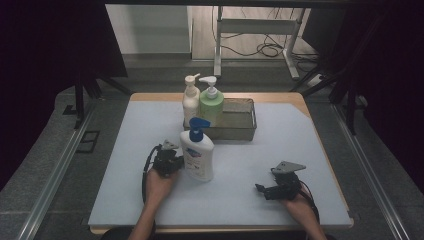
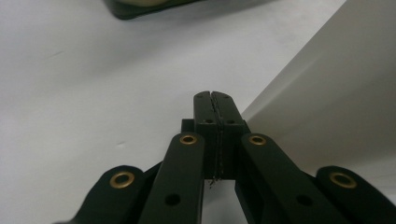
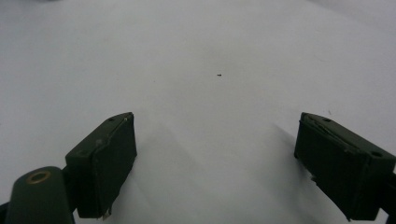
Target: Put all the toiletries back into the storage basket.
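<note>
A white pump bottle [image 1: 198,155] with a blue pump head stands upright in the middle of the pale mat [image 1: 150,130]. My left gripper [image 1: 170,155] sits just left of it, low over the mat. In the left gripper view its jaws are pressed together [image 2: 211,97] with nothing between them, and the bottle's white side [image 2: 327,88] rises close on the right. My right gripper [image 1: 260,188] rests near the front right of the mat and points left. In the right gripper view it [image 3: 215,122] stands open over bare mat, with nothing between its pads [image 3: 112,154].
A grey metal tray [image 1: 240,131] stands behind the white bottle, holding a cream pump bottle [image 1: 190,102] and a green pump bottle [image 1: 211,104] at its left end. The tray's corner [image 2: 140,8] lies ahead of the left gripper. Rails run along both table sides.
</note>
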A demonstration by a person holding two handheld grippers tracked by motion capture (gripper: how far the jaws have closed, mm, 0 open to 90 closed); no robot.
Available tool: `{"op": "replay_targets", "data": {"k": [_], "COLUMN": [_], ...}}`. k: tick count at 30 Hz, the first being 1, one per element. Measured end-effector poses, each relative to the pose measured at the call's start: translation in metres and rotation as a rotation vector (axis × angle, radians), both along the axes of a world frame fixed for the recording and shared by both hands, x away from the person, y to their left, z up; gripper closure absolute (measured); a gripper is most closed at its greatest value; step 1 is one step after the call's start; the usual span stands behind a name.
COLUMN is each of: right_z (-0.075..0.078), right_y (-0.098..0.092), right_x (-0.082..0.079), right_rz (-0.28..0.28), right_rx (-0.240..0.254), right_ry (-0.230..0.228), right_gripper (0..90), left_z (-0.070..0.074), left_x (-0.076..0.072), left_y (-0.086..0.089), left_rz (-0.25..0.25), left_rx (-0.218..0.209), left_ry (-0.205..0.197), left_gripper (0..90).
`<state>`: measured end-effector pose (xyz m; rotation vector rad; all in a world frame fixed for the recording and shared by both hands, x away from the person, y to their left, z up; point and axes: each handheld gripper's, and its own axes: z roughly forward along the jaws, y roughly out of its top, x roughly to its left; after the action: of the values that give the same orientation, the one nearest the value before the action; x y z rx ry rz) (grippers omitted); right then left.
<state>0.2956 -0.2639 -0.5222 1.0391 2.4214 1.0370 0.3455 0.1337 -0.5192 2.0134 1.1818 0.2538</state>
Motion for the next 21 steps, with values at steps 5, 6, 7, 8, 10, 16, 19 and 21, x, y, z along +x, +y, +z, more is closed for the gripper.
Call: {"op": "replay_targets", "data": {"k": [5,6,7,8,10,16,19,21], "right_z": [0.0,0.0,0.0,0.0,0.0,0.0,0.0,0.0], "right_y": [0.0,0.0,0.0,0.0,0.0,0.0,0.0,0.0], "right_x": [0.0,0.0,0.0,0.0,0.0,0.0,0.0,0.0], "right_rz": [0.0,0.0,0.0,0.001,0.0,0.0,0.0,0.0], "right_rx": [0.0,0.0,0.0,0.0,0.0,0.0,0.0,0.0], "right_ry": [0.0,0.0,0.0,0.0,0.0,0.0,0.0,0.0], "right_gripper": [12.5,12.6,12.6,12.6,12.6,12.6,12.6,12.6], "left_z": [0.001,0.001,0.001,0.002,0.002,0.001,0.0,0.001], "left_x": [-0.003,-0.004,-0.004,-0.005,-0.007,-0.01,-0.009,-0.009], "left_y": [-0.011,-0.014,-0.016,-0.019,-0.024,-0.037,-0.036,-0.035], "left_rz": [-0.029,-0.036,-0.04,-0.045,-0.057,-0.088,-0.094,-0.095], "left_rx": [0.011,0.015,0.016,0.018,0.022,0.047,0.04,0.046], "left_ry": [-0.002,-0.003,-0.005,-0.004,-0.003,-0.011,-0.005,-0.009], "left_gripper": [89.0,89.0,89.0,89.0,89.0,88.9,88.6,87.5]}}
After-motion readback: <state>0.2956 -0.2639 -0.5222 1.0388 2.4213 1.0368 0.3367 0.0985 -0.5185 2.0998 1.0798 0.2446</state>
